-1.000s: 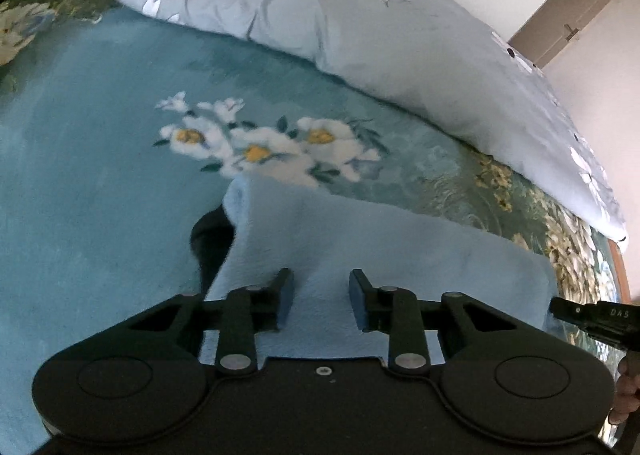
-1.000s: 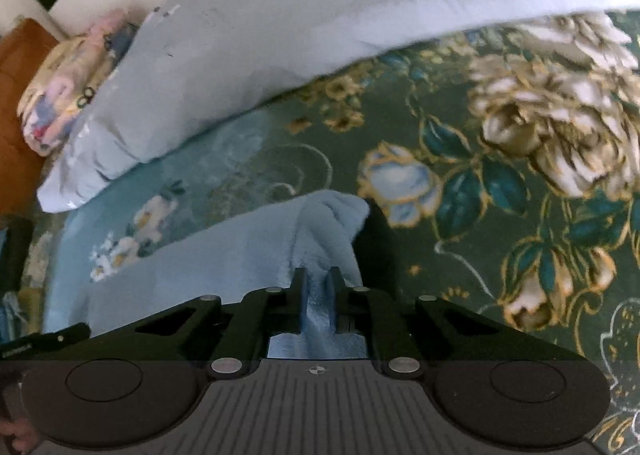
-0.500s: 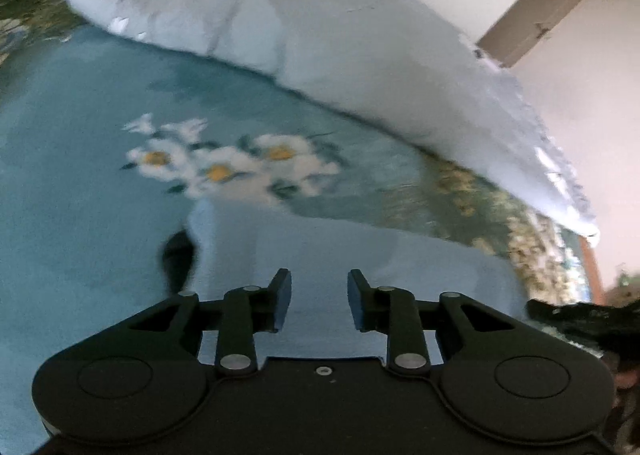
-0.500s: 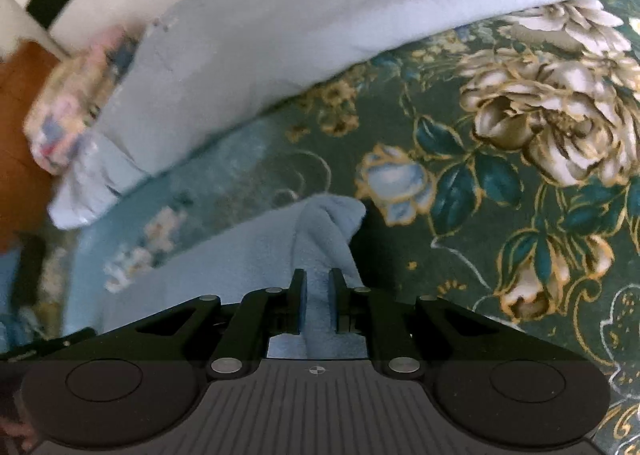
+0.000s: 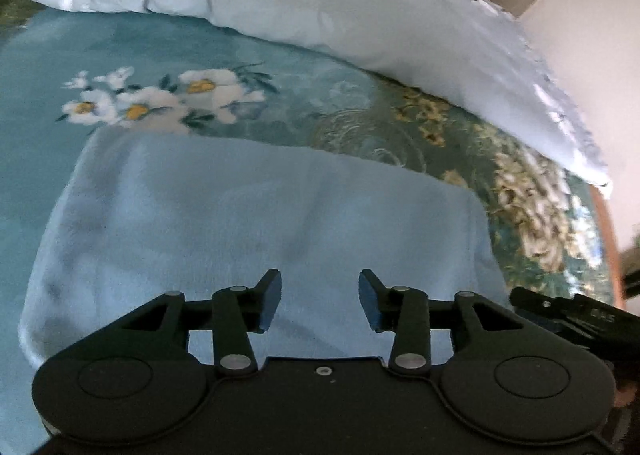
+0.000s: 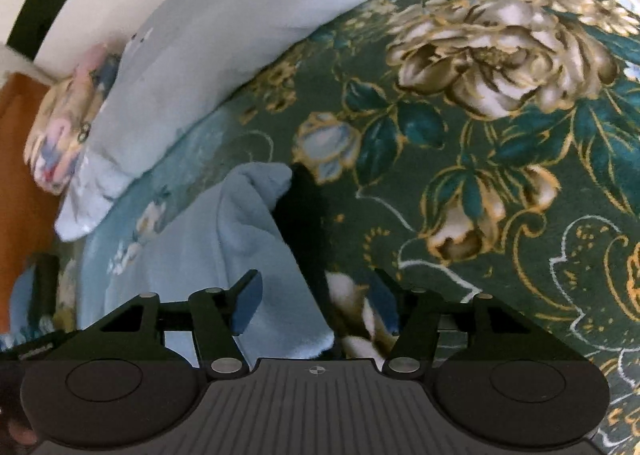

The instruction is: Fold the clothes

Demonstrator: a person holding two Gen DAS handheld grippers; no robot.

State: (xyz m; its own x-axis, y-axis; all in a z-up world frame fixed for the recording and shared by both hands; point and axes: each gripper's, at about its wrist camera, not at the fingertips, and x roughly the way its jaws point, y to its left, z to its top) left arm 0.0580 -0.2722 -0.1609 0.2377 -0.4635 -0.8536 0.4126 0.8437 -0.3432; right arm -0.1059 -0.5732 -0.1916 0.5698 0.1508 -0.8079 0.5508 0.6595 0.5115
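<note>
Two grippers are hanging over a pale blue garment [image 5: 256, 215] that is lying folded flat on a floral bedspread [image 6: 500, 159]. The left gripper [image 5: 320, 301] is standing with its jaws apart, having just been opening, above the cloth with nothing pinched between its pads. The right gripper [image 6: 316, 297] is likewise gaping after just opening; the garment's right edge is lying between its fingers [image 6: 246, 301] but is not being pressed. A light blue duvet [image 5: 360, 7] is lying bunched beyond the garment, well apart from it.
</note>
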